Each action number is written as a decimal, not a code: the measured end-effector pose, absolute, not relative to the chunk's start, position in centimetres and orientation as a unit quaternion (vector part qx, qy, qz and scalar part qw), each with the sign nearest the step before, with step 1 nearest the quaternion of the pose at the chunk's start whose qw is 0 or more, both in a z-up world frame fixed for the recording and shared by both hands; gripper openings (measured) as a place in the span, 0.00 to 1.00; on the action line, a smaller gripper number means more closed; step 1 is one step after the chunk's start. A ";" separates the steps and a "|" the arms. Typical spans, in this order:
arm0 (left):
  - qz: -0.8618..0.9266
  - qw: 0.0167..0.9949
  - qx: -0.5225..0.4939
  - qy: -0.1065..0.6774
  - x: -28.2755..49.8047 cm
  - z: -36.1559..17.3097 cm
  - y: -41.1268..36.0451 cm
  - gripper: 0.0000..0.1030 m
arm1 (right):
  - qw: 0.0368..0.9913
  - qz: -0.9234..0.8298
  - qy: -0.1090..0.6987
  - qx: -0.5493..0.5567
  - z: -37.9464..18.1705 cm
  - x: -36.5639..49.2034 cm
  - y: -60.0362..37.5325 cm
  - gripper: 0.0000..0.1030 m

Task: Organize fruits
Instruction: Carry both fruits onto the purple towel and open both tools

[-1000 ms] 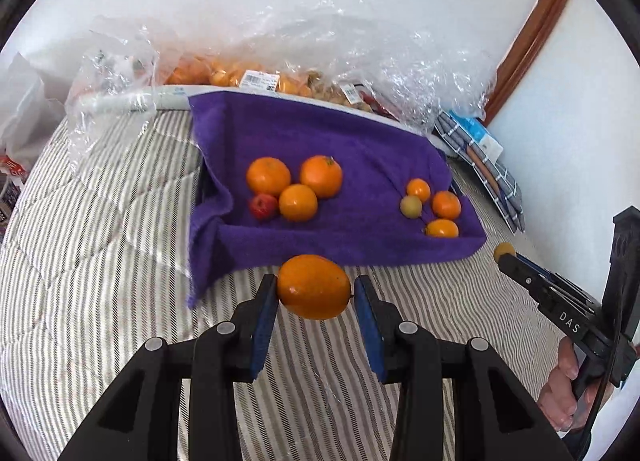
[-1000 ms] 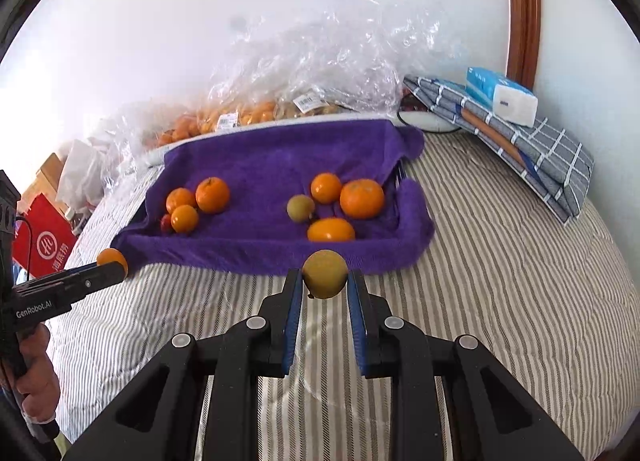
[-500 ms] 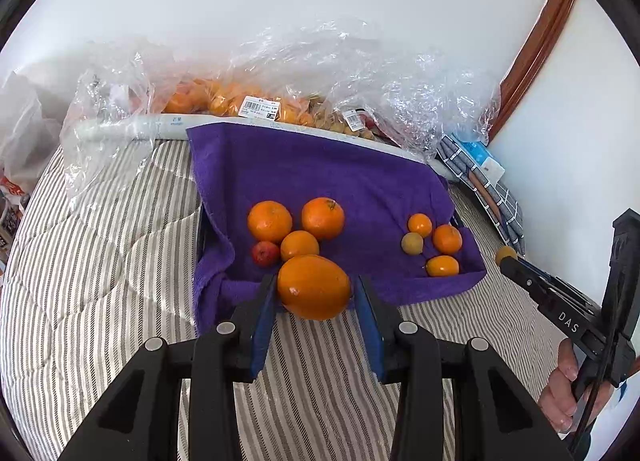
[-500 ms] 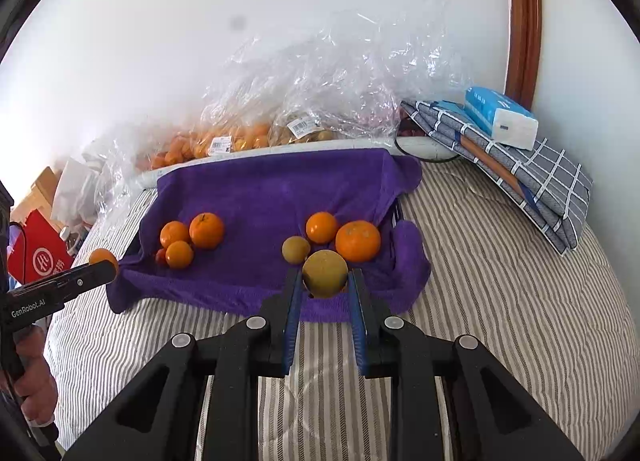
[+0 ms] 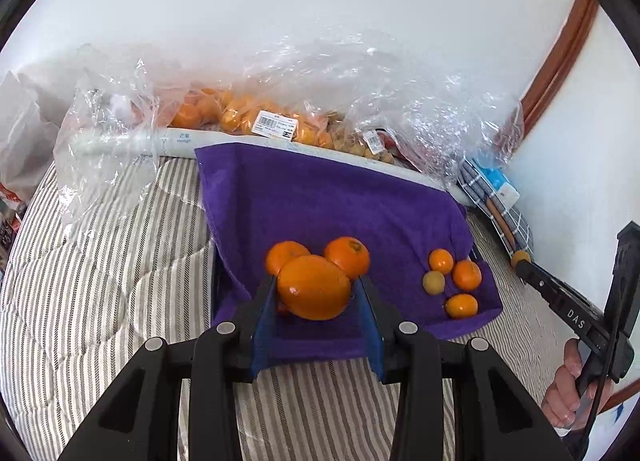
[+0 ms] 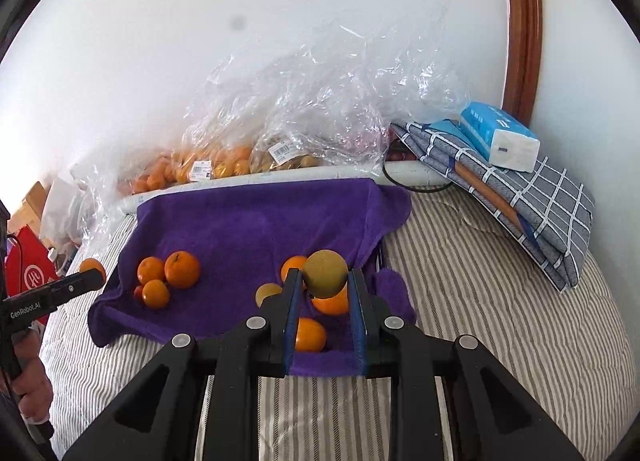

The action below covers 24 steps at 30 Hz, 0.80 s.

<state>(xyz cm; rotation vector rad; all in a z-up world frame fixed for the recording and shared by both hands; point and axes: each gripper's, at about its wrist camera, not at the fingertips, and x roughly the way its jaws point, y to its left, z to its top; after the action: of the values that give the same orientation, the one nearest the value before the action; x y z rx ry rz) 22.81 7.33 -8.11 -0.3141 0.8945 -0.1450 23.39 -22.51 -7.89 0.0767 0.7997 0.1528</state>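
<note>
Above: two handheld grippers over a striped bed [image 5: 120, 281]. L gripper [image 5: 316, 293], jaws clamped on a large orange [image 5: 314, 287], held above near edge of purple towel [image 5: 320, 201], just in front of two oranges [image 5: 346, 257] w/ a small red fruit partly hidden below. R gripper [image 6: 325, 281], jaws narrow, clamped on a yellow-green fruit [image 6: 325, 273], above R-side cluster: oranges [image 6: 308, 335] and one pale fruit [image 6: 267, 293]. Left cluster of three oranges [image 6: 168, 275] sits well apart on same towel. Behind towel: clear plastic bags [image 6: 320, 101] of bagged fruit [image 6: 200, 165] against wall. Folded checked cloth [image 6: 540, 213] w/ tissue pack [image 6: 500, 137] at bed's far R corner. A hand [image 5: 568, 393] grips R tool's handle.
</note>
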 end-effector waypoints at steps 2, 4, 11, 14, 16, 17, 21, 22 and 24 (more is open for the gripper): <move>-0.068 0.887 -0.154 0.431 23.4 -8.3 7.4 0.36 | 0.917 0.077 0.390 0.038 -8.3 24.1 -22.6 0.22; -0.073 0.886 -0.153 0.432 24.0 -8.5 7.0 0.36 | 0.914 0.081 0.395 0.043 -9.0 24.8 -22.5 0.22; -0.108 0.875 -0.140 0.451 25.2 -10.2 4.1 0.36 | 0.897 0.117 0.425 0.035 -12.1 26.1 -20.6 0.22; -0.115 0.872 -0.133 0.458 25.3 -10.8 3.1 0.36 | 0.891 0.128 0.434 0.026 -13.2 26.3 -19.8 0.22; -0.117 0.870 -0.130 0.462 25.4 -11.2 2.7 0.36 | 0.888 0.131 0.440 0.025 -13.7 26.5 -19.6 0.22; -0.118 0.868 -0.128 0.465 25.5 -11.3 2.5 0.36 | 0.887 0.133 0.441 0.027 -13.8 26.5 -19.7 0.22; -0.113 0.870 -0.120 0.464 25.6 -11.4 2.1 0.36 | 0.885 0.138 0.443 0.031 -14.1 26.5 -19.7 0.22; -0.113 0.870 -0.120 0.464 25.6 -11.5 2.0 0.36 | 0.886 0.137 0.443 0.029 -14.0 26.5 -19.8 0.22; -0.110 0.871 -0.120 0.464 25.5 -11.5 2.0 0.36 | 0.885 0.135 0.444 0.030 -14.0 26.5 -19.9 0.23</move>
<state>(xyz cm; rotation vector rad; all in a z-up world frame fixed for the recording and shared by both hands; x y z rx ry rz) 25.53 2.00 -11.46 -0.2507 0.9711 -0.2304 26.47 -19.90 -13.96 0.0614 0.9239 0.2816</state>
